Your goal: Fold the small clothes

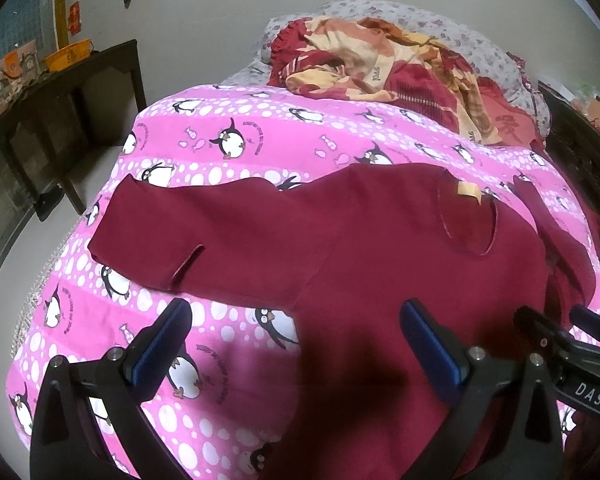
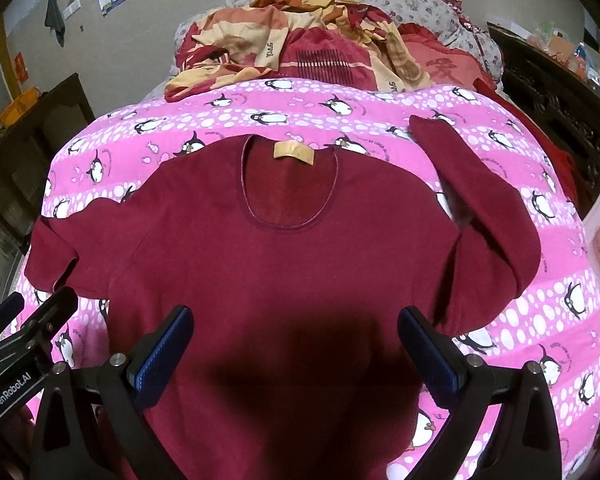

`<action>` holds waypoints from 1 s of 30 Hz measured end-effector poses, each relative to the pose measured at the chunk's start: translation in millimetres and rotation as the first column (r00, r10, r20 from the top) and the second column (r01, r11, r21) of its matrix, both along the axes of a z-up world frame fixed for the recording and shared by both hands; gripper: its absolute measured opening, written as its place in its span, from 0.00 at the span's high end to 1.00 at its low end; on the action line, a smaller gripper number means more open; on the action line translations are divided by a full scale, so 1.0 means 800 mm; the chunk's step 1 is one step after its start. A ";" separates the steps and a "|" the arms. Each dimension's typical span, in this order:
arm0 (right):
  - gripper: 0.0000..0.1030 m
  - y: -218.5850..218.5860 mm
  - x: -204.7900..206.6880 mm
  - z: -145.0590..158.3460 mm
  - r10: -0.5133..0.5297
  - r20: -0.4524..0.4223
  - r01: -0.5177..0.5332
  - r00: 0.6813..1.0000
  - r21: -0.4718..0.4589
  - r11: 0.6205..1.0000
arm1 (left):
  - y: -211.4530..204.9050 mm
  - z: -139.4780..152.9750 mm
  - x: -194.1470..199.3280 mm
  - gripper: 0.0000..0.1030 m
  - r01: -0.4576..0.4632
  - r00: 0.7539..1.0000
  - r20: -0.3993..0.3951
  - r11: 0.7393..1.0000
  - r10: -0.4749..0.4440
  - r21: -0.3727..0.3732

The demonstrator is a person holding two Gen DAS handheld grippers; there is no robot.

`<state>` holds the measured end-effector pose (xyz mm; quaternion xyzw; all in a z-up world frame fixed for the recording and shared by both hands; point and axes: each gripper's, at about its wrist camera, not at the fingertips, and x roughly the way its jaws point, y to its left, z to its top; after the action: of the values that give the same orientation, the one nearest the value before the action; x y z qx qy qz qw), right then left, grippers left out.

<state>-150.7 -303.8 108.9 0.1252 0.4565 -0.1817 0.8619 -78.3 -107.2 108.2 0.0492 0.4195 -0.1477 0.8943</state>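
Observation:
A dark red long-sleeved top [image 2: 284,256] lies flat, front up, on a pink penguin bedspread [image 2: 540,320], neckline with a tan label [image 2: 294,152] toward the far side. Its left sleeve [image 1: 172,224] stretches out to the left; its right sleeve [image 2: 484,208] bends up to the right. My left gripper [image 1: 296,344] is open and empty above the top's left side near the hem. My right gripper [image 2: 296,344] is open and empty above the lower middle of the top. It also shows at the right edge of the left wrist view [image 1: 560,332].
A heap of red and yellow bedding [image 2: 308,44] and a flowered pillow [image 2: 432,4] lie at the head of the bed. A dark wooden table [image 1: 68,92] with an orange basket [image 1: 66,54] stands on the left. Dark carved furniture [image 2: 556,92] stands on the right.

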 end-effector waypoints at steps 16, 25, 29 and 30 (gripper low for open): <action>0.00 0.004 0.011 -0.009 0.017 -0.024 -0.017 1.000 -0.005 1.000 | 0.011 -0.008 0.010 0.00 -0.030 1.000 -0.008 0.999 0.030 0.017; 0.00 0.008 0.014 -0.012 0.021 -0.029 -0.021 0.999 -0.001 1.000 | 0.012 -0.008 0.011 0.00 -0.030 1.000 -0.009 0.999 0.030 0.016; 0.00 0.010 0.015 -0.012 0.025 -0.029 -0.025 0.999 0.002 1.000 | 0.012 -0.008 0.011 0.00 -0.031 0.999 -0.006 0.999 0.032 0.018; 0.00 0.012 0.015 -0.012 0.026 -0.029 -0.026 0.999 0.001 1.000 | 0.012 -0.008 0.011 0.00 -0.032 0.999 -0.006 0.999 0.032 0.019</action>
<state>-138.5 -294.6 99.0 0.1168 0.4707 -0.1721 0.8574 -69.5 -97.6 101.8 0.0504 0.4246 -0.1297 0.8946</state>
